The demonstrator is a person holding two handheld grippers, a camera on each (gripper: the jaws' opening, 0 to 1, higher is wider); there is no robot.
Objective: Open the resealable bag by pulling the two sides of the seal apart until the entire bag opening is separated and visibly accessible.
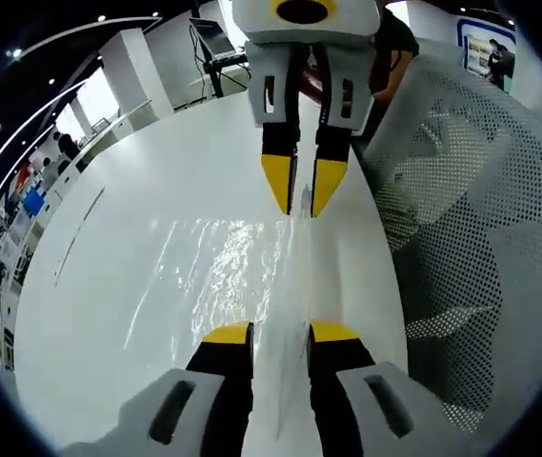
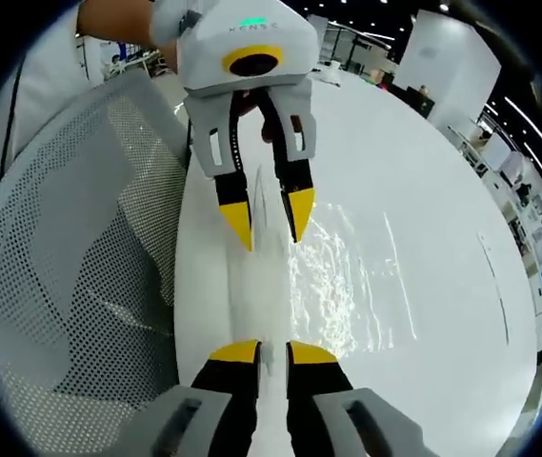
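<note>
- Nearest the lens in the left gripper view, the left tool (image 1: pixel 280 333), black with yellow tips, was closed to a narrow gap on one edge of the clear, glossy plastic resealable bag (image 1: pixel 242 267), which ran up between its tips.
- Stretched between the two tools, the bag hung just above the white glossy counter (image 1: pixel 109 314), its film wrinkled and catching the ceiling lights.
- At the far end of the same strip of film, the right tool (image 1: pixel 297 195) came in from the top of that view, its yellow tips pinched nearly together on the opposite edge.
- Beyond the counter's edge stood a white perforated mesh chair back (image 1: pixel 461 238).
- Seen from the right gripper view, the right tool (image 2: pixel 271 354) gripped the film the same way, with the left tool (image 2: pixel 269 221) facing it.
- Whether the seal had begun to part could not be told; the film was too clear.
- Judging from this, the step was the pull itself: both tools should draw straight apart, square to the seal, steadily, gripping close to the zip so the film does not slip or tear.
</note>
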